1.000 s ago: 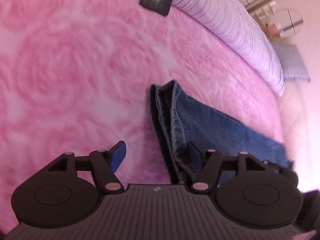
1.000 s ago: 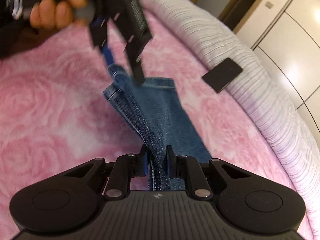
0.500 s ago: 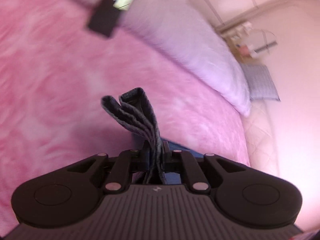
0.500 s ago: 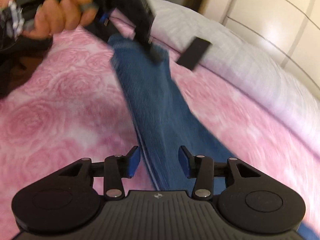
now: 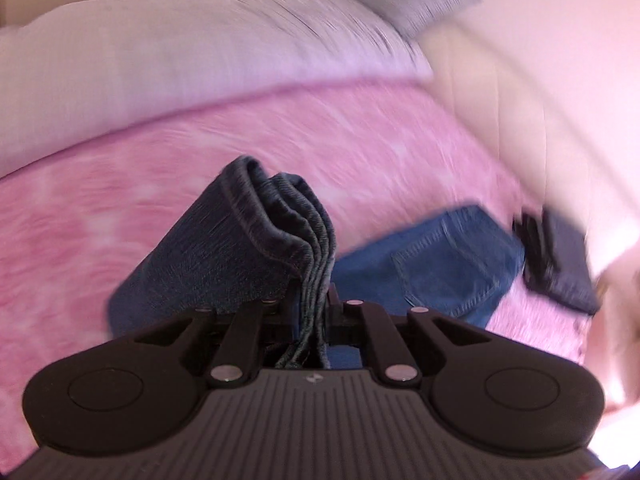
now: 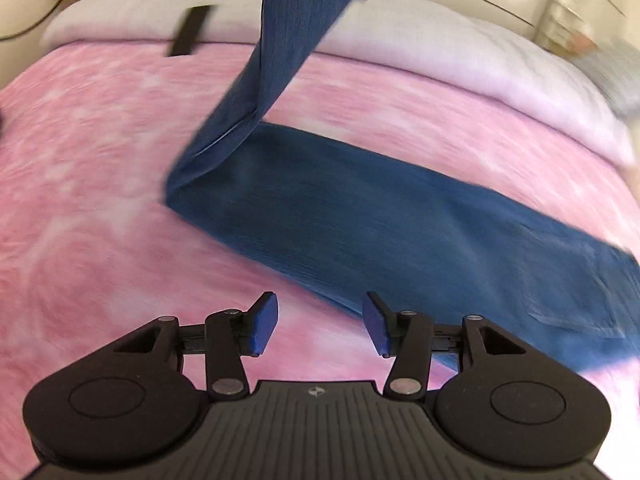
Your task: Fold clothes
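Blue jeans [image 6: 360,216] lie across the pink bedspread, their leg end lifted high and folding back over the rest. My left gripper [image 5: 314,304] is shut on that stacked leg hem [image 5: 276,216], which sticks up between its jaws; the waist part with a back pocket [image 5: 448,264] lies on the bed beyond. In the right wrist view the lifted leg [image 6: 292,28] hangs from the top of the frame. My right gripper [image 6: 320,326] hovers at the near edge of the jeans, its jaws opening with nothing between the blue pads [image 6: 264,322].
The pink rose-patterned bedspread [image 6: 100,200] covers the bed. A long white pillow [image 6: 460,60] runs along the far side, with a dark flat device [image 6: 190,32] resting on it. A dark folded garment [image 5: 560,260] lies at the right in the left wrist view.
My left gripper shut on the leg hem and swung it up and over toward the waist. My right gripper let go of the jeans, opened and drew back.
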The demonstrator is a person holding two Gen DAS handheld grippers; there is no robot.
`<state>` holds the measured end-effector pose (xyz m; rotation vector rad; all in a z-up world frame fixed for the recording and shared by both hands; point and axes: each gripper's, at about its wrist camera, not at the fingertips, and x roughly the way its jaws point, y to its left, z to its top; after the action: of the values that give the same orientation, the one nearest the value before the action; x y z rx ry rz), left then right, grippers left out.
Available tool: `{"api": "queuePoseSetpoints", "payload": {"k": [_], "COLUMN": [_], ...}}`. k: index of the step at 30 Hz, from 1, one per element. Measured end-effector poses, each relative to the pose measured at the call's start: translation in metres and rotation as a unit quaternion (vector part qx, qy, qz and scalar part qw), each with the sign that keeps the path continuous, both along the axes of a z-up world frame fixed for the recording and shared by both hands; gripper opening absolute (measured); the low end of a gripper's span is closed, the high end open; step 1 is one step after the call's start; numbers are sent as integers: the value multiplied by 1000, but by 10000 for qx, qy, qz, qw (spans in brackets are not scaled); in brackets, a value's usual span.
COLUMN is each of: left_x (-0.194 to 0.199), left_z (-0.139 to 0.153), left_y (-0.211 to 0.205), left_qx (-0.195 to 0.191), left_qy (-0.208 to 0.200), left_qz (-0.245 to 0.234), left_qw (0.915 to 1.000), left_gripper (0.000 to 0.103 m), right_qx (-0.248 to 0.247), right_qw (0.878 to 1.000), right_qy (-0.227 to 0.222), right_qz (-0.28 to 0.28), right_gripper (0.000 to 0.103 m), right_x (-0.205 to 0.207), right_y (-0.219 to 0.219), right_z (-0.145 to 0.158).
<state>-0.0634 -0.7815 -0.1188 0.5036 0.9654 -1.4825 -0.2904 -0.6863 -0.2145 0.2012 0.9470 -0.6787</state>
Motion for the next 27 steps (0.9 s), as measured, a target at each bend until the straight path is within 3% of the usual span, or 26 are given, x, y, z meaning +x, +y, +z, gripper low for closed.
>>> {"api": "queuePoseSetpoints", "payload": {"k": [4,6,8,10,12,15,17,19,21,25,27], "left_x": [-93,-122,-136,-136,-129,-101,-66,-20,33,122,147], "left_z": [-59,-92,-125,-132,-121,-89,-66,-55,-62,-99,-121], "left_y": [-54,-64,-76,-75,-66,-53,-44,-30,-17,6,11], "left_qx": [509,700,999,1093,932,708,636,664,913,1367,1410], "left_qy": [-327,-449,-430,-262,-226,-108,-258,-501,-462,294,948], "left_qz": [-376,-473,-388,-321,-339,-222,84,526,935,1464,1507], "left_qw": [9975,9954,9933,9931,9948,9972,9976,9951,9904,9793,9739], "left_gripper": [8,10,20,27,36,49,64,69,69,68,63], "right_qx": [-74,-83,-43,55,150,291,358,402,398,469,876], "right_qw": [9992,9981,9965,9949,9937,9934,9943,9955,9964,9963,9905], "right_qy": [-23,-4,14,9,-44,-184,-294,-411,-526,-673,-898], "right_qz": [-399,-612,-831,-1007,-1107,-1094,-961,-759,-538,-237,-559], "right_gripper": [53,53,53,53,53,54,54,54,57,64,67], "right_x": [-57,-85,-109,-126,-139,-147,-145,-130,-112,-75,-69], "right_y": [-26,-39,-48,-55,-59,-60,-58,-56,-52,-41,-37], "right_z": [2,-1,-5,-8,-10,-11,-11,-10,-9,-10,-16]}}
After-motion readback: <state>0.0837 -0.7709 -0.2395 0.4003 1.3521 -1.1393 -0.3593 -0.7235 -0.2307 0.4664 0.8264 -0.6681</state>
